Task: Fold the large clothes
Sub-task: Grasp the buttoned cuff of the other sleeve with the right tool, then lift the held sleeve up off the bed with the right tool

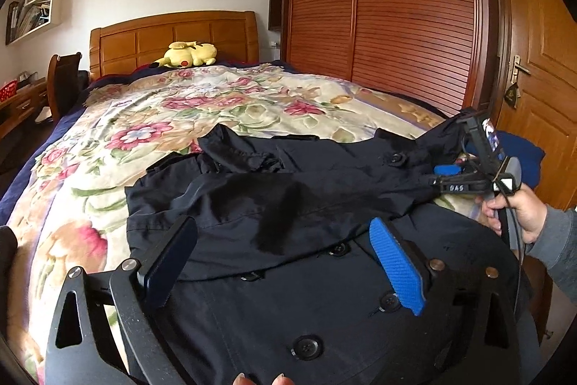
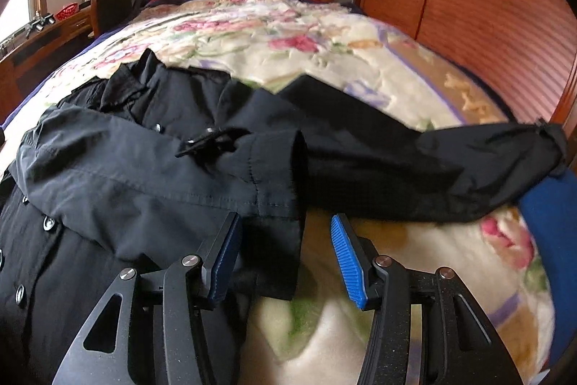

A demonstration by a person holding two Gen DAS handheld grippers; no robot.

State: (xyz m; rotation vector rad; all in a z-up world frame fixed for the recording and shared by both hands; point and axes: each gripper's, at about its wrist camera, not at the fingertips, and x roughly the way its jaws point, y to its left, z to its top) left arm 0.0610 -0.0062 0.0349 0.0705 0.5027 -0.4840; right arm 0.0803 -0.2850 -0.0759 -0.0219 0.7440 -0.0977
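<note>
Spread across a floral bedspread point(image 1: 108, 132) on a wooden bed, a dark double-breasted coat point(image 1: 288, 294) is lying front up, collar toward the headboard point(image 1: 173, 35) and hem toward the person. One sleeve point(image 1: 252, 201) is lying folded across the chest, its long axis running crosswise over the button rows. The other sleeve point(image 2: 432, 165) is stretching out sideways to the right, over the bedspread toward a blue cloth point(image 2: 551, 215) at the bed's edge.

Over the coat's front the left gripper point(image 1: 285, 262) is hovering with its jaws standing wide apart and nothing between them. The right gripper point(image 2: 285, 255) is sitting just beyond the coat's right edge, jaws likewise spread and holding nothing, though the cuff point(image 2: 274, 175) of the folded sleeve and a dark edge of the coat are lying right between its blue pads point(image 2: 348, 262).

Judging by this, the outstretched sleeve is the part not yet folded in. It is lying ahead of and to the right of the right gripper, which is far nearer to it than the left, so that hand seems the natural one to carry it across the body.
</note>
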